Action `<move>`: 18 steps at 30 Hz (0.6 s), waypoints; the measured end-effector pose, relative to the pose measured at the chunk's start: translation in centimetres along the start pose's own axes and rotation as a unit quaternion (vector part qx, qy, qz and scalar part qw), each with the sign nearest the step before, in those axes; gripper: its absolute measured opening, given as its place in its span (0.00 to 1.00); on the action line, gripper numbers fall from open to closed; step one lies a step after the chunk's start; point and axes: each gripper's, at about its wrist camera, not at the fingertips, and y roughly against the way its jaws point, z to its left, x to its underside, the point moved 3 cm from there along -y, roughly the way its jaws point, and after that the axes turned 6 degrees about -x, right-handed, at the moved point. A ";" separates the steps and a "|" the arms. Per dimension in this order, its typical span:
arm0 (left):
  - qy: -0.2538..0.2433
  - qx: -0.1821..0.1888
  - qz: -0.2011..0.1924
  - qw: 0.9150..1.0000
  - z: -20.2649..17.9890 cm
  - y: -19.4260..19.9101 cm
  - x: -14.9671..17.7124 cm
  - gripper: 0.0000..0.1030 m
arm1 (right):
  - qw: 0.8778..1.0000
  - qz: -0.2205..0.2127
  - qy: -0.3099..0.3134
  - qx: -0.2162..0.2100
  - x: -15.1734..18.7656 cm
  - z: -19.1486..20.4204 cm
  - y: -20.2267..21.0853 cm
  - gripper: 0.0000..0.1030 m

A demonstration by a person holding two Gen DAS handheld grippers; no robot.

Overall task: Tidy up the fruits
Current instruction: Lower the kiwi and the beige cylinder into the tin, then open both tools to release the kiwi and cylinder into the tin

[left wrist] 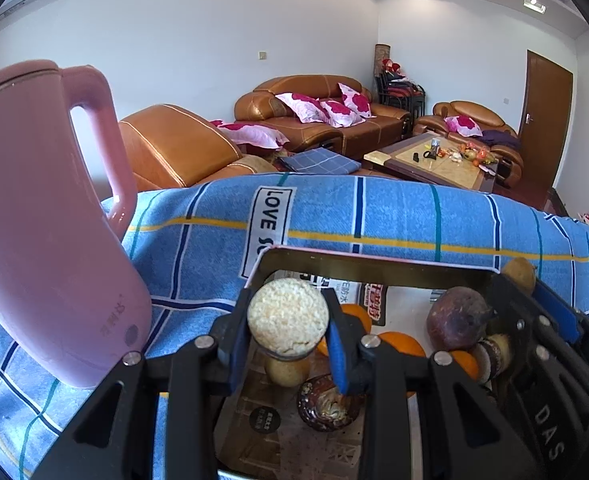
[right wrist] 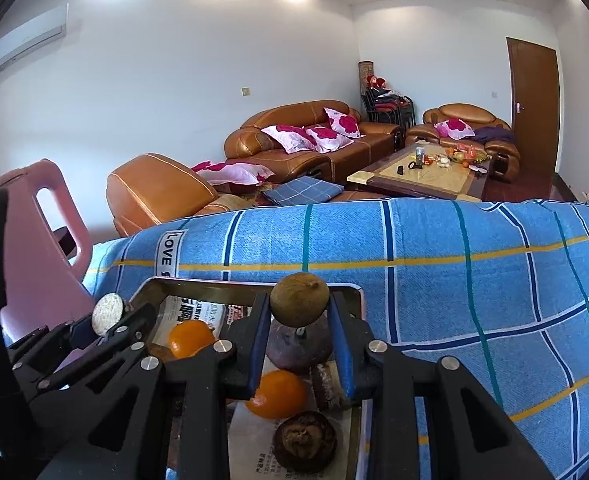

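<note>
A metal tray point(left wrist: 374, 262) lined with newspaper sits on the blue plaid cloth. It holds oranges point(left wrist: 400, 344), a purple fruit point(left wrist: 456, 318), a dark wrinkled fruit point(left wrist: 326, 404) and several others. My left gripper point(left wrist: 288, 320) is shut on a pale round rice-cake-like piece point(left wrist: 287, 316), held above the tray. My right gripper point(right wrist: 300, 304) is shut on a brown-green round fruit point(right wrist: 299, 299), held above the tray point(right wrist: 254, 286). An orange point(right wrist: 278, 394) and a dark fruit point(right wrist: 304, 438) lie below it. The left gripper shows at the left of the right wrist view point(right wrist: 106, 316).
A pink kettle point(left wrist: 42, 220) stands on the cloth just left of the tray; it also shows in the right wrist view point(right wrist: 42, 248). The blue plaid cloth point(right wrist: 454, 280) stretches to the right. Brown leather sofas point(left wrist: 314, 120) and a coffee table point(left wrist: 438, 160) stand beyond.
</note>
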 end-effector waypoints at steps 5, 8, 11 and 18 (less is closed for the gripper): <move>-0.008 0.000 0.006 1.000 -0.1 -0.7 0.4 0.34 | 1.000 0.015 -0.001 -0.001 0.0 0.3 -1.1 0.31; -0.006 0.002 0.008 1.000 0.0 -0.9 0.4 0.34 | 1.000 0.022 0.009 0.003 0.1 0.8 -1.6 0.31; -0.010 0.005 0.013 1.000 0.1 -1.4 0.7 0.34 | 0.999 0.038 0.011 0.006 0.3 0.9 -2.4 0.31; -0.027 0.019 0.014 0.999 -0.6 -1.4 1.0 0.34 | 0.998 0.044 0.036 -0.019 0.6 0.8 -2.8 0.31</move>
